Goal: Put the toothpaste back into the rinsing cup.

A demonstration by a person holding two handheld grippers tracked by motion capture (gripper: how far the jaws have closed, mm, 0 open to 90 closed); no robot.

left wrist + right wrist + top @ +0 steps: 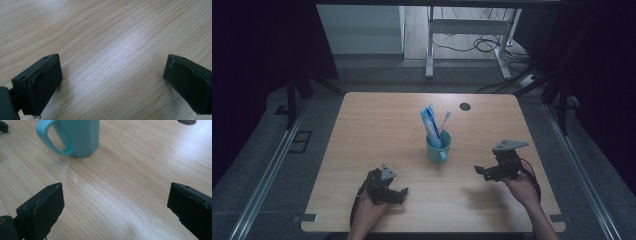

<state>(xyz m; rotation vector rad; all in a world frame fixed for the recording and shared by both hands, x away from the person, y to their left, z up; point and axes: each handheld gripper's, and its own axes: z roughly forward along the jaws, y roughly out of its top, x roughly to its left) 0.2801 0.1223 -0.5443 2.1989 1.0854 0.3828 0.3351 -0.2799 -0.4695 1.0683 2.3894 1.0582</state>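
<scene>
Both sets of fingers stand wide apart with nothing between them: the left gripper (388,189) sits low over the bare wood of the counter (377,125), its fingers (40,82) framing nothing but grain, and the right gripper (492,171) hangs a little above the counter with its fingers (43,210) aimed toward the teal mug (75,136). The mug stands upright ahead of the right fingers and slightly to their left in the right gripper view, well clear of them, its handle turned toward the near edge. In the high view it already holds a blue-and-white tube (430,126) and a toothbrush (445,120), both leaning upright inside. By my judgement the loading looks finished, or the mug is about to be approached; no grasp is in hand. Beyond the mug a dark round cable hole (465,106) marks the far counter. Nothing lies between either gripper and the mug.
</scene>
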